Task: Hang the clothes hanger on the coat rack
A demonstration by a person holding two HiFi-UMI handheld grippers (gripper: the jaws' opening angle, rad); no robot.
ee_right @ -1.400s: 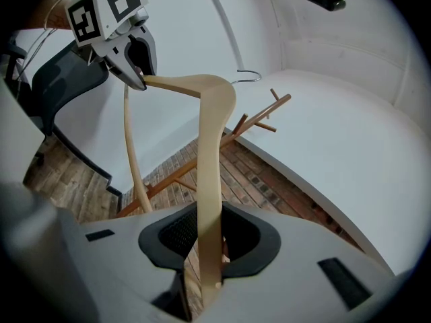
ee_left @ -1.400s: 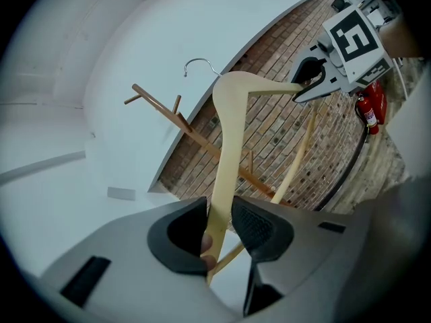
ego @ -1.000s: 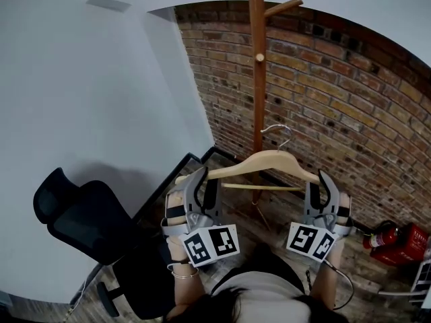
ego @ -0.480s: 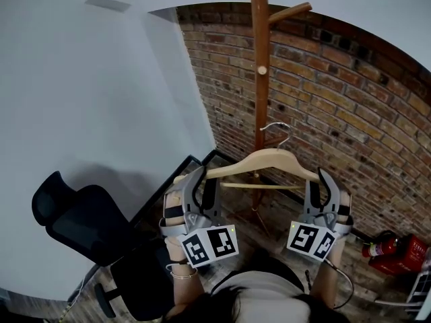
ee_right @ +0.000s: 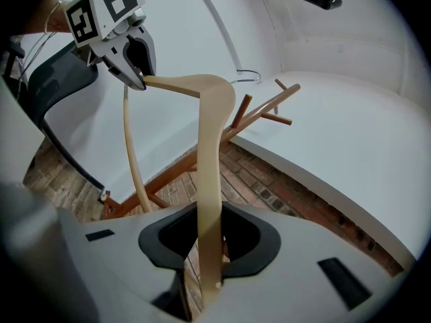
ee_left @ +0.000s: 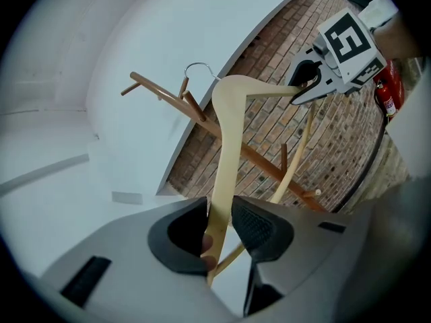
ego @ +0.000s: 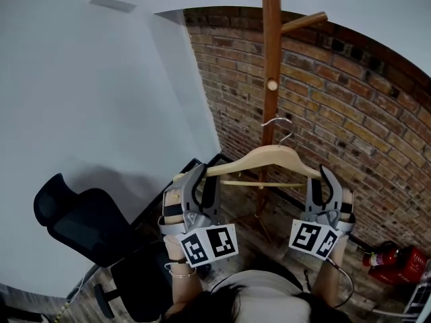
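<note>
A pale, smooth wooden clothes hanger [ego: 269, 157] with a curved shoulder bar, a thin round crossbar and a silver wire hook [ego: 278, 128] is held in the air, roughly level, by both grippers. It sits in front of the coat rack [ego: 271, 46], a slim reddish-brown wooden pole with a slanted round peg [ego: 306, 22] high up and a small knob-ended peg [ego: 272, 84] lower down. The hook lies just below the knob and overlaps the pole in the head view. It is on no peg, and whether it touches the pole cannot be told.

The left gripper [ego: 196, 178], grey moulded plastic, has its jaws closed on the flat left end of the hanger. In the left gripper view [ee_left: 219, 231] its dark, finely ribbed pads press both faces of the arm. The right gripper [ego: 324, 180] clamps the opposite end, and in the right gripper view [ee_right: 210, 247] the arm runs straight up through the narrow gap between its black pads. Each gripper carries a white cube printed with black square markers.

Behind the rack stands a rough red-brown brick wall [ego: 357, 113], meeting a plain white wall [ego: 101, 79] at a corner. A black mesh-backed office chair [ego: 84, 221] stands at the left on a worn plank floor [ego: 283, 237], and a red fire extinguisher [ego: 397, 256] lies by the brick wall at lower right.
</note>
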